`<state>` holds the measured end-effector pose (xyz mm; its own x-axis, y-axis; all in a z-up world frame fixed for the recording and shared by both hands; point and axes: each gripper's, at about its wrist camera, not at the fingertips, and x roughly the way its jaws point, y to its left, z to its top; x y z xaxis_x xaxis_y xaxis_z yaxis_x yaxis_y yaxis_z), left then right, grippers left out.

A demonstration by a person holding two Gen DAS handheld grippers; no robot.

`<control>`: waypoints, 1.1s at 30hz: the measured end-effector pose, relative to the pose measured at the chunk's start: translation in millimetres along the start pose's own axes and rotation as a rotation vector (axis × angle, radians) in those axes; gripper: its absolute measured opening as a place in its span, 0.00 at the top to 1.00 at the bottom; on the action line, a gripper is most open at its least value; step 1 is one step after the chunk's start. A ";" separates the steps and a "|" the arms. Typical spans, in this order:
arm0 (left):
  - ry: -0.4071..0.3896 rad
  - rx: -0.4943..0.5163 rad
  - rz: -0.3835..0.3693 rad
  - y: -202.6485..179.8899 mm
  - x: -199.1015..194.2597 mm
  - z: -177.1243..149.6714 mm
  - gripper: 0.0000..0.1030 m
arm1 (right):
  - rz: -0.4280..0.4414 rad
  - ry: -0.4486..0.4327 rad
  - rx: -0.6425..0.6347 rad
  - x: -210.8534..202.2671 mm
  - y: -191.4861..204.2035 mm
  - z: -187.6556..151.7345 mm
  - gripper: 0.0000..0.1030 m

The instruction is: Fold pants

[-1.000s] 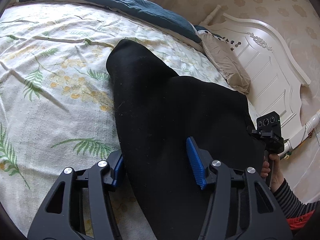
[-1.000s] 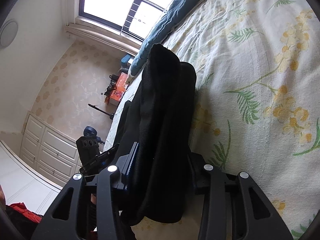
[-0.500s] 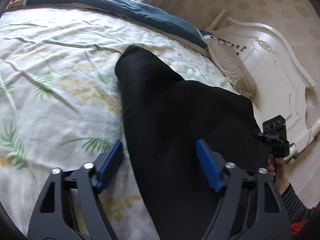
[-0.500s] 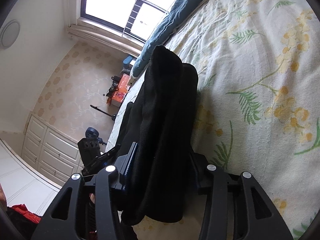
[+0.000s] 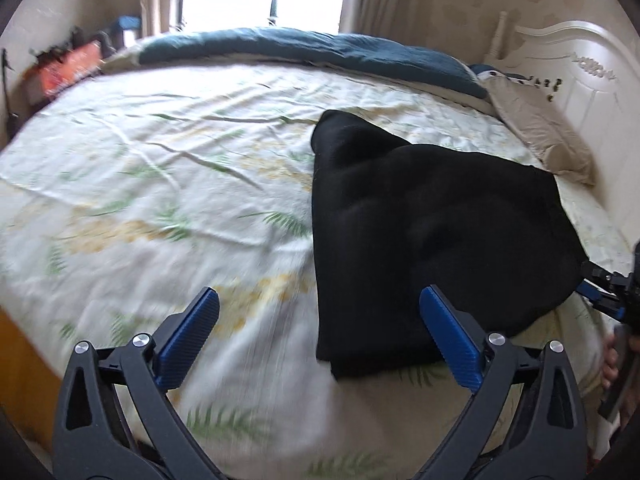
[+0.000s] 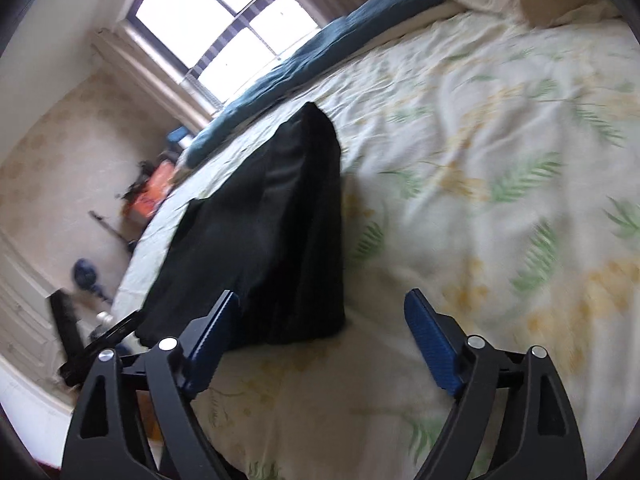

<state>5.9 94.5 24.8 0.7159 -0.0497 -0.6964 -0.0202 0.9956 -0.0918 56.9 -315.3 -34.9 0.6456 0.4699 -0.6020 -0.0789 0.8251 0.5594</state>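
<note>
Both grippers let go, pants lying folded on the bed.

The pants (image 5: 432, 232) lie on the bedsheet (image 5: 160, 200), long axis running away toward the window; left gripper (image 5: 320, 344) and right gripper (image 6: 320, 344), jaws just opened and empty (both near), flank the near end.

Across the bed, the floral sheet (image 5: 152, 184) lay bare and open from the near edge to the far side, left of the folded black pants (image 5: 424, 220). The pants covered the right part, near the bed's right edge. A dark blue blanket (image 5: 304, 48) ran along the far edge, and a beige pillow (image 5: 536, 128) lay in the far right corner against the white headboard (image 5: 580, 80), closing off that side.
</note>
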 end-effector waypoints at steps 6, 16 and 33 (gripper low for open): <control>0.029 -0.027 0.018 -14.7 -16.3 -17.5 0.03 | -0.185 -0.055 -0.089 -9.4 27.3 -24.0 0.19; 0.093 0.026 0.075 -51.7 -10.0 -46.6 0.03 | -0.190 -0.047 -0.205 -15.7 59.2 -51.1 0.19; 0.075 0.051 0.084 -67.8 -7.0 -41.2 0.03 | -0.178 -0.009 -0.226 -8.7 72.8 -61.1 0.19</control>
<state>-26.5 24.0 6.5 0.6586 0.0305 -0.7519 -0.0411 0.9991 0.0045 -0.9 -240.2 -23.8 0.6710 0.3094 -0.6738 -0.1305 0.9439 0.3034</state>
